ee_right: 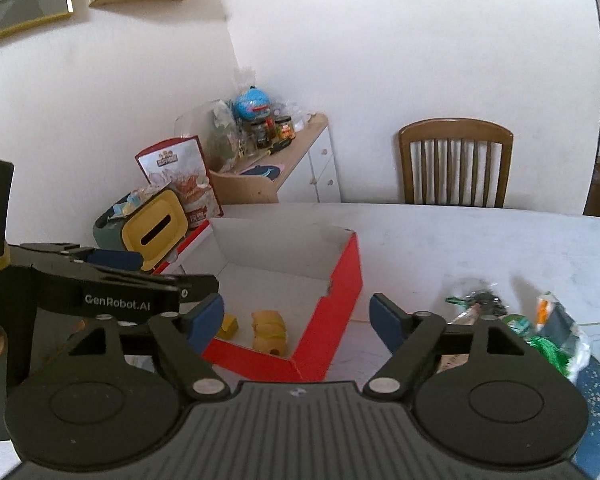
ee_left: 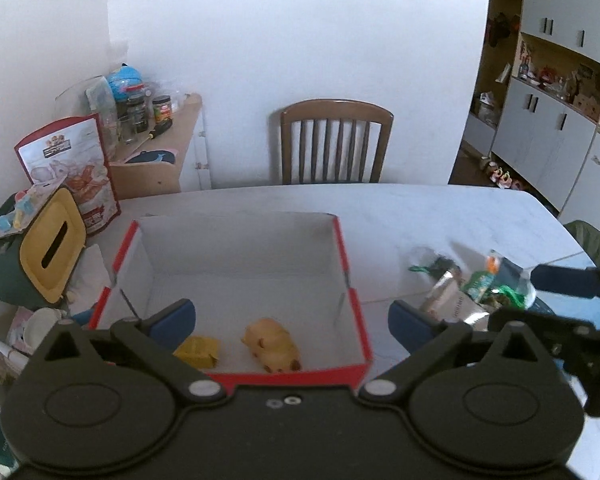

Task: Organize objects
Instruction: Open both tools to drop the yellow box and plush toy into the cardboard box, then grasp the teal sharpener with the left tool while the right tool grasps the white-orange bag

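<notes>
Both hand-held grippers, left (ee_left: 291,318) and right (ee_right: 296,318), hung wide open and empty over the red-and-white cardboard box (ee_left: 352,300). Two yellow toys (ee_left: 272,344) sat inside. Next up, probably the crinkly packets (ee_right: 556,328) right of it.

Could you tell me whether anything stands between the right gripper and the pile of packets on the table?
Nothing visible does: the open right gripper hangs empty, with bare table between it and the packets.
</notes>
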The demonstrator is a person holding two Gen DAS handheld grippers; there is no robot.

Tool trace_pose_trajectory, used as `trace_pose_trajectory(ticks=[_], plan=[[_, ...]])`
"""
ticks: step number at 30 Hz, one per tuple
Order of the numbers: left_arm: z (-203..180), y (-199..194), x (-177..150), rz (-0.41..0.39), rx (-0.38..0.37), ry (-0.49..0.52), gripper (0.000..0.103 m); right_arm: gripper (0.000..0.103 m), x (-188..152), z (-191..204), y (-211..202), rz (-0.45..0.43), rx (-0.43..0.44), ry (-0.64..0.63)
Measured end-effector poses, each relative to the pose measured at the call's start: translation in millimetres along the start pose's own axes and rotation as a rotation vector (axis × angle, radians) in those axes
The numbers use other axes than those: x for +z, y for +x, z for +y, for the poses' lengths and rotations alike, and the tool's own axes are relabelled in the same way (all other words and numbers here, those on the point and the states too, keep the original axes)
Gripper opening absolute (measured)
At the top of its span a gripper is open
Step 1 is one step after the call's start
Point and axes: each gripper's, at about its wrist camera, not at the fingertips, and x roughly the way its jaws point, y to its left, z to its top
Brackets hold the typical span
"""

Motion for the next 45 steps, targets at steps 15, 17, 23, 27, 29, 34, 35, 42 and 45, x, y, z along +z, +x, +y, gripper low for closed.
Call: trace_pose_trajectory(ticks=[15,17,23,27,29,34,35,42,45], plan=[[-62.4,-6.6,-15.4,-0.024,-0.057,-0.017,0.103,0.095,-29.7,-62.7,-55.6,-0.067,-0.033,-0.008],[-70.6,-3.7,-18.5,-0.023,-0.074,-0.016,0.103,0.095,-32.8,-73.7,-60.8,-0.07,-0.049,-0.007],[-97.4,12.2,-31.6,0.029,-0.146,-0.011,0.103,0.095,-44.1,-104.1,-66.7,-0.046,-0.091,-0.014],[-120.2,24.6,-42.7,0.066,-0.176,-0.01,0.103,0.095,-55.0,-125.2,-68.3,-0.036,-0.128,-0.026],[-129.0,31.5,-47.6,0.079,-0.19,-0.017,0.103,0.095,-61.4,-136.8,-66.6,-0.023,-0.155,-0.038],[-150.6,50.2,-62.6,0.095,-0.181,-0.004,0.103,0.095,-74.0,-163.4,-58.8,0.0,-0.212,-0.073],[-155.4,54.2,-65.5,0.103,-0.175,0.007,0.103,0.095,-75.8,-169.7,-56.3,0.008,-0.217,-0.076],[-184.1,80.9,-84.2,0.16,-0.187,0.026,0.103,0.095,-76.4,-218.2,-35.7,0.043,-0.276,-0.028],[-199.4,85.9,-91.3,0.173,-0.2,0.068,0.103,0.095,-69.7,-239.8,-23.0,0.051,-0.3,-0.004]])
